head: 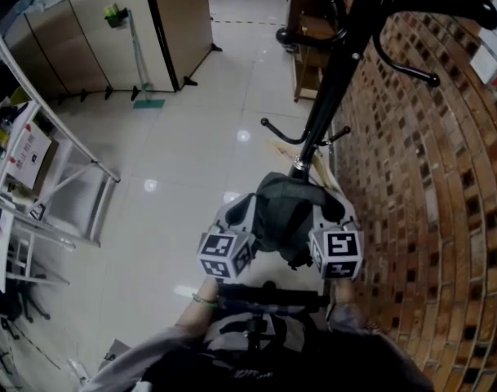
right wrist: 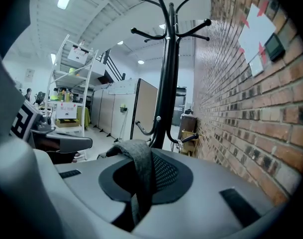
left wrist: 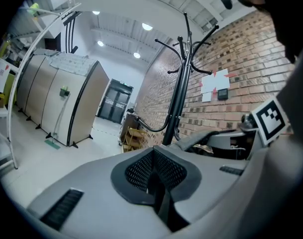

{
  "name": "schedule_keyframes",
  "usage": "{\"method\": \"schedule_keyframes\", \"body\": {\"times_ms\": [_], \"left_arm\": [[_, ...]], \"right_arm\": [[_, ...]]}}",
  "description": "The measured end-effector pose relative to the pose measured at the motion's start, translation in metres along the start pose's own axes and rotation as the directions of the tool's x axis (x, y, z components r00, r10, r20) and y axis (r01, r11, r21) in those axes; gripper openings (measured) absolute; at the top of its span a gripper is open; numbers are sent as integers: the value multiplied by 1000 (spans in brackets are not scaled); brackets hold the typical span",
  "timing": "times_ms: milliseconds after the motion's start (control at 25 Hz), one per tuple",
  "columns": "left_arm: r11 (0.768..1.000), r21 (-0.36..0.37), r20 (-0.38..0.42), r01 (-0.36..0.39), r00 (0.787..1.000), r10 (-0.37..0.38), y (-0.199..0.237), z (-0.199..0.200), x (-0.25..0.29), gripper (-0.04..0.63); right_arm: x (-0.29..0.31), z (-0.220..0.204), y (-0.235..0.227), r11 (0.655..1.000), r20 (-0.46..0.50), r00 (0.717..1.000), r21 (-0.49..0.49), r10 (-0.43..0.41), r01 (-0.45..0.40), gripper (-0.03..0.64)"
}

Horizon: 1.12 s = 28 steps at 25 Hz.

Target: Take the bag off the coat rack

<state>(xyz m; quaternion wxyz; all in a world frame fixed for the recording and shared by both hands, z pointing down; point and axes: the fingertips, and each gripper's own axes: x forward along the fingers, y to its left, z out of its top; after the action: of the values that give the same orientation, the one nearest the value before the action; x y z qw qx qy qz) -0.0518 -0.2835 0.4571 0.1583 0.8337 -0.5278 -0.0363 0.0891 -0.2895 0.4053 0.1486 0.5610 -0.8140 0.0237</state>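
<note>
A dark grey bag hangs low against the black coat rack, right by the brick wall. My two grippers flank it. The right gripper is shut on a grey felt strap, which loops up over its pads. The left gripper is shut too, with a thin dark strip of the bag pinched in the seam between its pads. In the head view the left gripper and the right gripper sit just either side of the bag, and their fingertips are hidden by it. The rack's pole rises close ahead.
The brick wall runs along the right. Low hooks stick out from the rack's pole just beyond the bag. A wooden shelf unit stands behind the rack. White metal shelving and beige partitions are at the left, across tiled floor.
</note>
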Motion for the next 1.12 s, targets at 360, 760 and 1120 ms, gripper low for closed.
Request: {"method": "schedule_keyframes", "body": {"times_ms": [360,760,1120], "left_arm": [[1000,-24,-19,11,1000,-12,7,-4,-6,8],[999,-7,-49,49,998,-49,3,-12,-19,8],[998,-13,-40,60,997,-60,4,-10,-23,8]], "right_arm": [[-32,-36,7,997,-73,997,77,-24,30,35],[-51,-89,57,972,-155,986,233,69,-31,35],[-53,-110,66,950,-189,979,312,72,-10,35]]}}
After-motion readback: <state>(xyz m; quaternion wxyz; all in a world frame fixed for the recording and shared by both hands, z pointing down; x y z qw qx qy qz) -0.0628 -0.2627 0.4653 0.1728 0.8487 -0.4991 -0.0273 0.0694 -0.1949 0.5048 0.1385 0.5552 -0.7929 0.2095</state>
